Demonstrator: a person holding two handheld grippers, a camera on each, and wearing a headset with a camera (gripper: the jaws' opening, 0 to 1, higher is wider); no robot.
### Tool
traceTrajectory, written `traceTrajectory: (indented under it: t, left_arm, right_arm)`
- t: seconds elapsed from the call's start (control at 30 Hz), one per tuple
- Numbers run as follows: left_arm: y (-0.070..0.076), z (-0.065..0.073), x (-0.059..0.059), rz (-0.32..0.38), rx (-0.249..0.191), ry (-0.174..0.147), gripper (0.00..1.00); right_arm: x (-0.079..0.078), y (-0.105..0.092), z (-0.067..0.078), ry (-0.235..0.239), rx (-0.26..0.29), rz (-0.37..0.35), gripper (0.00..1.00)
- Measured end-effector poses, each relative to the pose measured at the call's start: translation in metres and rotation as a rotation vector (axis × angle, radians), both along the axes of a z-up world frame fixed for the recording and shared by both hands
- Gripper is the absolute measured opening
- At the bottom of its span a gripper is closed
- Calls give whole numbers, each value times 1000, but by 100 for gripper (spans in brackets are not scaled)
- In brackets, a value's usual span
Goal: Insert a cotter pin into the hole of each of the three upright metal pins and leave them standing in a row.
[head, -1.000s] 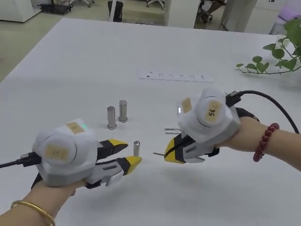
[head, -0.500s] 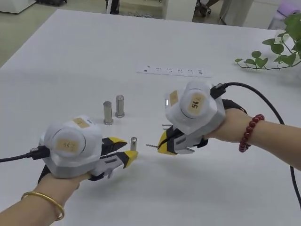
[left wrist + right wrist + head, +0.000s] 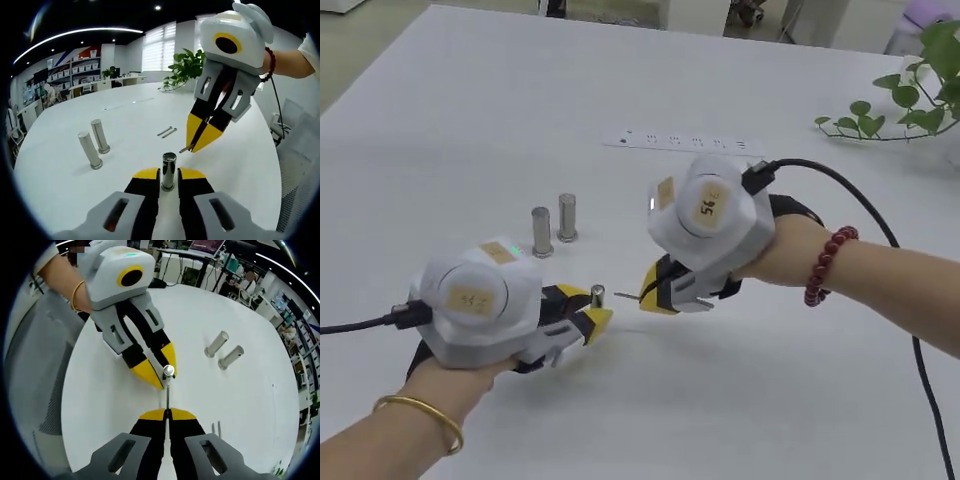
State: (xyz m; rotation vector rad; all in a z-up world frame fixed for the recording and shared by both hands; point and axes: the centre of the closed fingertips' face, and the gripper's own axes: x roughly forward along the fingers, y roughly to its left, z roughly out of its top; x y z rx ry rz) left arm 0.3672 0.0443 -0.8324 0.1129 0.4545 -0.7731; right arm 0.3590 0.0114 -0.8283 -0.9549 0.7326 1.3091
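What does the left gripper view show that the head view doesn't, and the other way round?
Left gripper view: two loose cotter pins lying on the table beyond the right gripper. Head view: a gold bangle on the wrist behind the left gripper. Both: the left gripper shut on one metal pin, the right gripper holding a cotter pin toward it, and two other metal pins standing.

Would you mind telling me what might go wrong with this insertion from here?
The cotter pin in the right hand-held gripper points at the top of the metal pin; its hole is hidden, so it may miss or bend. The left hand-held gripper clamps that pin low; a sideways push might tilt it.
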Motion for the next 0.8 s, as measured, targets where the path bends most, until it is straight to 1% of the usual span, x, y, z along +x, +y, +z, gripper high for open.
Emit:
traceTrajectory:
  t: [0.2, 0.57, 0.8]
  left_arm:
    - [0, -2, 0, -4, 7, 2, 8]
    - [-1, -3, 1, -2, 2, 0, 8]
    - [-1, -4, 1, -4, 2, -3, 7]
  right_arm:
    - [0, 3, 0, 0, -8, 9, 2]
    - [0, 8, -2, 1, -23, 24, 2]
    - [1, 14, 0, -7, -27, 36, 2]
